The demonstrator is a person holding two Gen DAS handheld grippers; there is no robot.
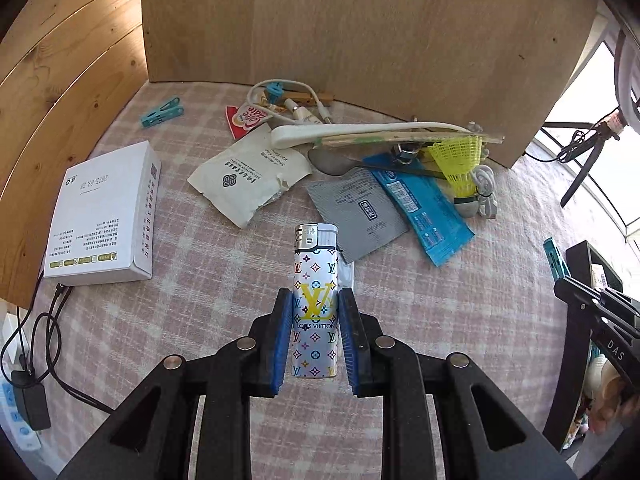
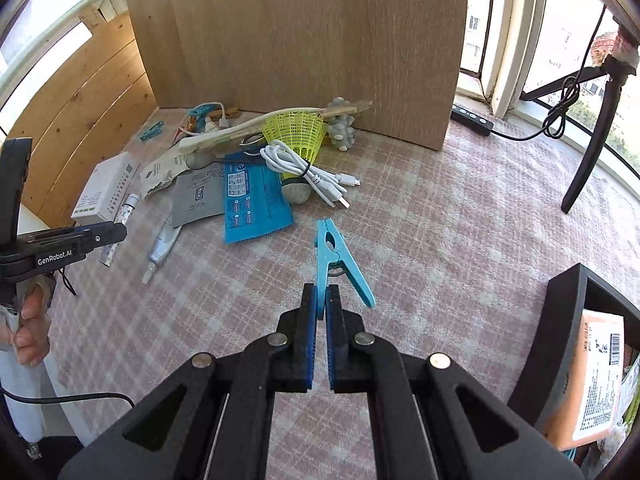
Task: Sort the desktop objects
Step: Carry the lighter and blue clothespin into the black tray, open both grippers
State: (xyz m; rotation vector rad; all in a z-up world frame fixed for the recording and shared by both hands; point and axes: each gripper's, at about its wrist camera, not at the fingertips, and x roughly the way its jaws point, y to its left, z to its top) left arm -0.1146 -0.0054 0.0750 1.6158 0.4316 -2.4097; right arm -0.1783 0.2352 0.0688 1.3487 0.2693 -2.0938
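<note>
My left gripper (image 1: 315,292) is shut on a silver lighter (image 1: 316,296) with a coloured monogram print, held upright above the pink checked cloth (image 1: 200,300). In the right wrist view that lighter (image 2: 120,220) shows at the left edge, lifted off the cloth. My right gripper (image 2: 321,288) is shut on one leg of a light blue clothespin (image 2: 334,256), which points away from the fingers above the cloth. The left wrist view shows this clothespin (image 1: 554,258) at the right edge.
A pile lies against the wooden board (image 2: 300,40): yellow shuttlecock (image 2: 298,134), white cable (image 2: 308,172), blue packet (image 2: 250,204), grey packet (image 2: 198,196), white sachet (image 1: 248,176). A white box (image 1: 104,216) lies left, a tube (image 2: 164,240) nearby. A black organiser (image 2: 568,320) stands right.
</note>
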